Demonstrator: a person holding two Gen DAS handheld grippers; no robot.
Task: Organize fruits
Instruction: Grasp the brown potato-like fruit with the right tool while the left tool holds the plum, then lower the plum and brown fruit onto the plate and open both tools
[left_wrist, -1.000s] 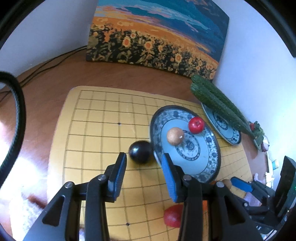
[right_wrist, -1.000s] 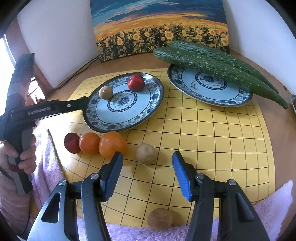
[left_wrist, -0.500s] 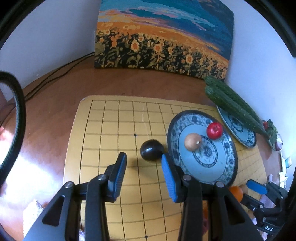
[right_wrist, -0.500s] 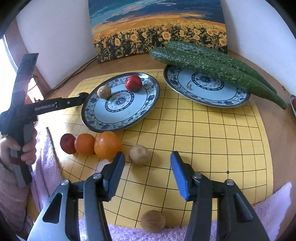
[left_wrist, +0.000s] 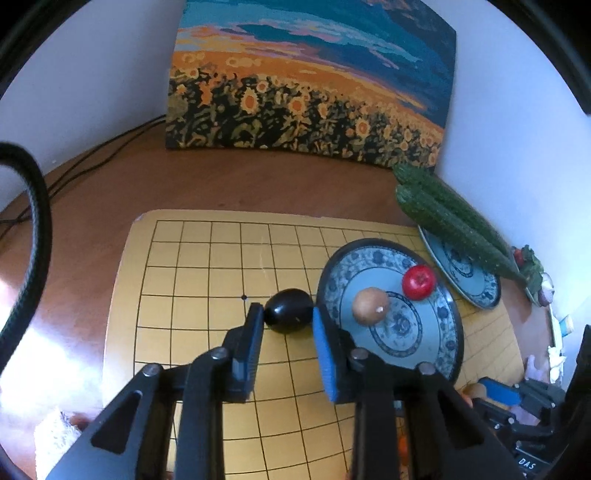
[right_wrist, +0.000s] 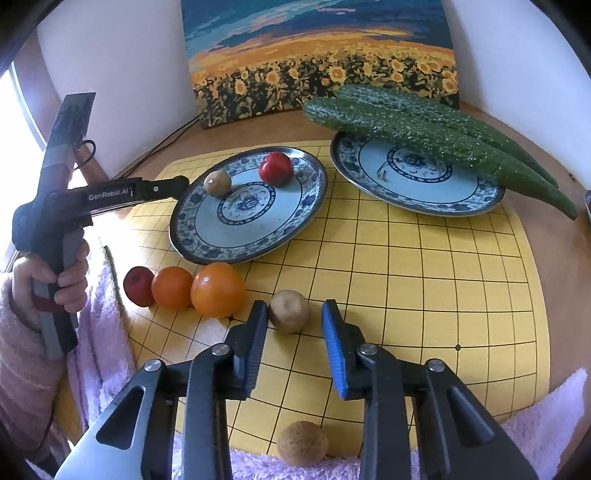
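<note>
- On the near plate (right_wrist: 207, 240), in the middle of the right wrist view, two fruits are already lying: a red fruit (right_wrist: 276, 168) and a small brown fruit (right_wrist: 217, 182). I judge this part as done.
- The far plate (right_wrist: 413, 199), in the upper right of that view, is carrying only two long cucumbers (right_wrist: 424, 125).
- Many fruits are still waiting on the yellow grid board (right_wrist: 424, 288): a dark red fruit (right_wrist: 137, 284), two orange fruits (right_wrist: 218, 288) touching each other in a row, a brown round fruit (right_wrist: 288, 311), and one more brown fruit (right_wrist: 302, 444) at the bottom edge of the frame, by the purple towel (right_wrist: 543, 417).
- The right gripper (right_wrist: 294, 326) is standing open, and the brown round fruit is sitting just in front of its fingers, not yet pinched.
- In the left wrist view, the left gripper (left_wrist: 288, 325) is also open, and a black fruit (left_wrist: 289, 311) is lying between its tips, just beside the rim of the near plate.
- So I think the task is only in its early part; six fruits are still remaining outside the plate.
</note>
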